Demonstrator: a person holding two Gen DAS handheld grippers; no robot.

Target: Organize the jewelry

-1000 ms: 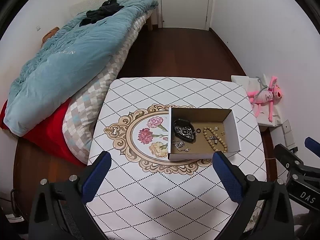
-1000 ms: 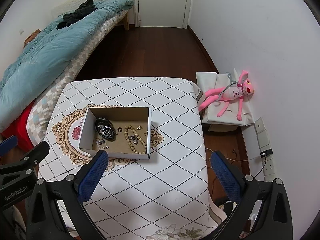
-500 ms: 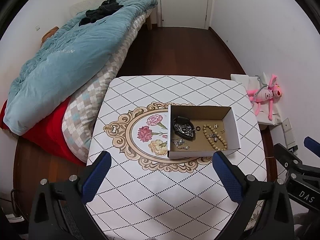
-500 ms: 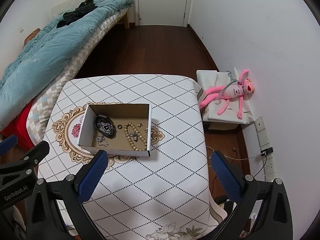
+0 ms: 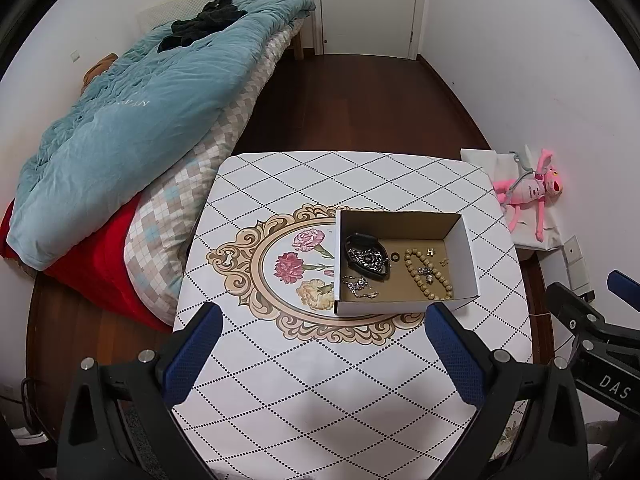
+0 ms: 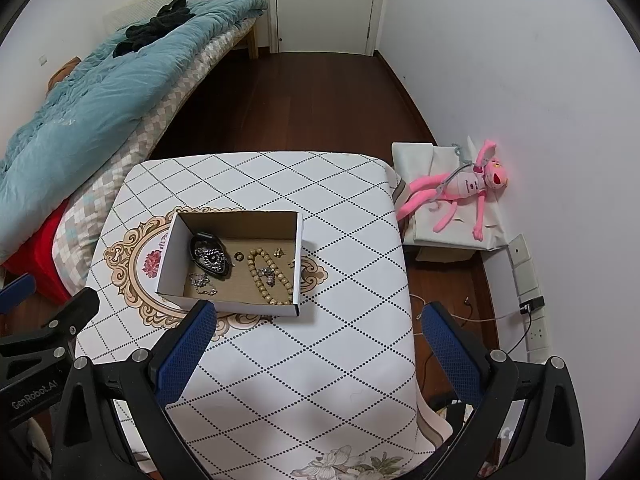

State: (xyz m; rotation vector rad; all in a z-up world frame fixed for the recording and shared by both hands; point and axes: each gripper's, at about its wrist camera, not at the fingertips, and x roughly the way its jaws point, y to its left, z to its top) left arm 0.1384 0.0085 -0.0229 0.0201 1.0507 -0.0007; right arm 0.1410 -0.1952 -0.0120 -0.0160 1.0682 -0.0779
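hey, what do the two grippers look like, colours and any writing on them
Both look alike: the left gripper and right gripper have black angular frames with silver screws and textured blue finger pads. White lettering shows on each from the other's camera: "DAS" on the right gripper, "GenRobot.AI" on the left. No cables, hands or sleeves are visible.
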